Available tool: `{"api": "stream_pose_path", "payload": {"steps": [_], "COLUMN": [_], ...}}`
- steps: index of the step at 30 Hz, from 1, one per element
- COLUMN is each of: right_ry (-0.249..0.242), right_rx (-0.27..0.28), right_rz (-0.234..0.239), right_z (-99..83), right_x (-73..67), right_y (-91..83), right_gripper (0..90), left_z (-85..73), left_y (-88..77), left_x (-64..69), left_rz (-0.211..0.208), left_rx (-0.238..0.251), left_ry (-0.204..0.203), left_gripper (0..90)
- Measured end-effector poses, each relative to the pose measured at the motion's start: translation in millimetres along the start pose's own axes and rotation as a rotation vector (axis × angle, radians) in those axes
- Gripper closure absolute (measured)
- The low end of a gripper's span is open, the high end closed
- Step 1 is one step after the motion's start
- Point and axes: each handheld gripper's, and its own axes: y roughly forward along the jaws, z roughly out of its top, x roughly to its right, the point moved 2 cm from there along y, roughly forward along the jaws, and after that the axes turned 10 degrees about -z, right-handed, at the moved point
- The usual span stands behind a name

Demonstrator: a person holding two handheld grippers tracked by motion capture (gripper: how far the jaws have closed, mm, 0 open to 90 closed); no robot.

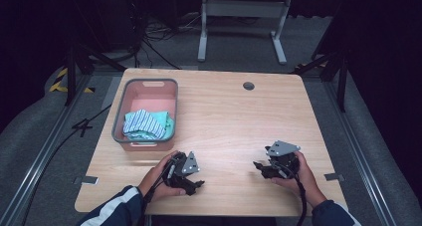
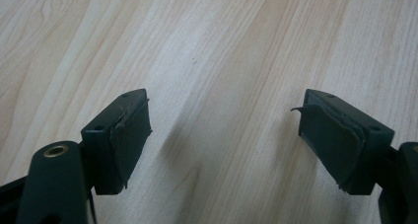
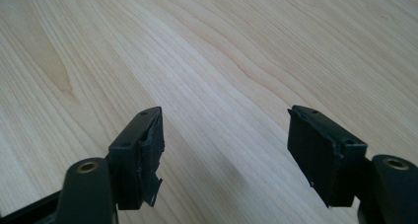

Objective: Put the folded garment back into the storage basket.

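Note:
A pink basket (image 1: 149, 89) with a grey rim stands at the table's left, holding folded striped and teal cloths (image 1: 148, 124). My left gripper (image 1: 198, 184) is near the front edge, just right of the basket's near corner, held in a hand. Its jaws are open with only bare wood (image 2: 222, 86) between the pads (image 2: 130, 135). My right gripper (image 1: 258, 166) is at the front right, also in a hand. It is open too, with nothing between its pads (image 3: 315, 150) above the wood (image 3: 222, 76).
The wooden table (image 1: 224, 111) has a round cable hole (image 1: 248, 85) near the far edge. Beyond it stand a white frame leg (image 1: 244, 17) and cables on grey carpet. Rails run along both sides of the table.

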Motion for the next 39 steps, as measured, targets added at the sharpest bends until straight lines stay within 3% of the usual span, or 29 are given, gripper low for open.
{"api": "stream_pose_path", "payload": {"steps": [3,6,12,14,20,39], "right_ry": [0.028,0.045,0.084,0.116,0.186,0.187], "right_rx": [0.003,-0.004,-0.018,-0.019,0.012,0.015], "right_rz": [0.012,0.015,0.035,0.044,0.065,0.068], "right_z": [-10.8,-22.9,-46.8,-54.0,-69.0,-70.0], "right_x": [4.7,8.0,13.2,15.3,21.6,22.7], "right_y": [-3.0,-5.2,-10.0,-12.2,-15.9,-14.3], "right_gripper": [30.7,30.1,30.1,29.5,26.6,21.9], "left_z": [-2.9,-4.8,-12.7,-14.4,-16.5,-13.7], "left_y": [1.7,2.4,2.5,3.2,2.4,5.3], "left_x": [-0.3,-1.0,-3.0,-2.5,-3.2,-5.8], "left_rz": [-0.043,-0.046,-0.075,-0.073,-0.070,-0.091], "left_rx": [0.020,0.039,0.075,0.100,0.105,0.091], "left_ry": [-0.018,-0.027,-0.105,-0.108,-0.095,-0.075], "left_gripper": [19.3,18.5,16.1,15.6,15.4,10.6]}}
